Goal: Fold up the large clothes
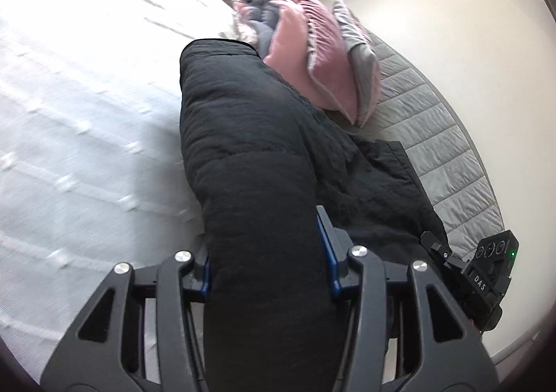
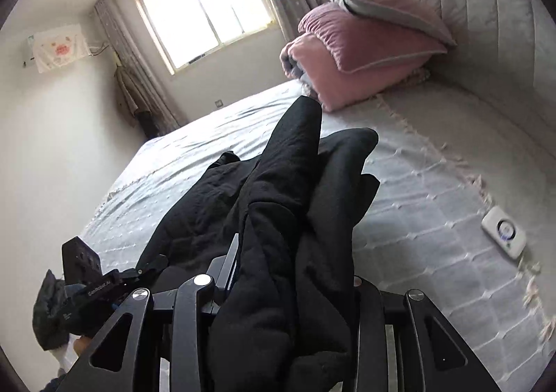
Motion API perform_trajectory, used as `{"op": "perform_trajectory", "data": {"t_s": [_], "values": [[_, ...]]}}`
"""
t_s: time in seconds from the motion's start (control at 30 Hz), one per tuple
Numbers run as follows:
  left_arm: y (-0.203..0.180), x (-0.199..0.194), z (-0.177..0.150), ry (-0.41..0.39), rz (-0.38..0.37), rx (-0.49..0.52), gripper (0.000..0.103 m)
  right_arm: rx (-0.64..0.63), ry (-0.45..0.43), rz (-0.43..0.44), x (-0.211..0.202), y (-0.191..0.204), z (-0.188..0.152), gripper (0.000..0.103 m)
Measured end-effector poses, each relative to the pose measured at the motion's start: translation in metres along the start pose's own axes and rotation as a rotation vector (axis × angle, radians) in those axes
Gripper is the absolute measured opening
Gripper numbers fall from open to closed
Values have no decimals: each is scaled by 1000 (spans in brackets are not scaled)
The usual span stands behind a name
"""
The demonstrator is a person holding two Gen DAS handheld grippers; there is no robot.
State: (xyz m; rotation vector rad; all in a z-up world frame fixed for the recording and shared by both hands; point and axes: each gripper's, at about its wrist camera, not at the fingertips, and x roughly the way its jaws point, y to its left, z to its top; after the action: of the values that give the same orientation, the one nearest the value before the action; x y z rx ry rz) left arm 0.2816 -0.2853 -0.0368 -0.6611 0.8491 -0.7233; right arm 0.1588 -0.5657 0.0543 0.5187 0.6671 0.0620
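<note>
Left tool (image 1: 269, 263): clamped on a thick roll of the black garment (image 1: 264, 156); its fingertips are buried in cloth.
Right tool (image 2: 292, 274): grips bunched folds; right finger hidden.
Garment: lifted over the bed (image 2: 434, 204), lower edge cut off.

White letters "DAS" mark the right hand-held gripper (image 1: 484, 282); "GenRobot.AI" runs along the left hand-held gripper (image 2: 99, 291).

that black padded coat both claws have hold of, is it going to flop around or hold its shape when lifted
Probably floppy: the black coat sags in loose folds ahead of the right claw. Its quilted padding bulges thickly between the left claw pads, so it likely springs back when folded. Looks bulky rather than slippery.
</note>
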Motion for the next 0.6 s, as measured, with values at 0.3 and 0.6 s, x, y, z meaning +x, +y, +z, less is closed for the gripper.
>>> {"op": "perform_trajectory", "data": {"t_s": [0.3, 0.6], "values": [[-29, 166, -35, 190, 119, 21, 61, 261, 84, -46, 72, -204, 14, 40], [-12, 139, -44, 153, 80, 64, 68, 412, 71, 38, 82, -261, -42, 71]]}}
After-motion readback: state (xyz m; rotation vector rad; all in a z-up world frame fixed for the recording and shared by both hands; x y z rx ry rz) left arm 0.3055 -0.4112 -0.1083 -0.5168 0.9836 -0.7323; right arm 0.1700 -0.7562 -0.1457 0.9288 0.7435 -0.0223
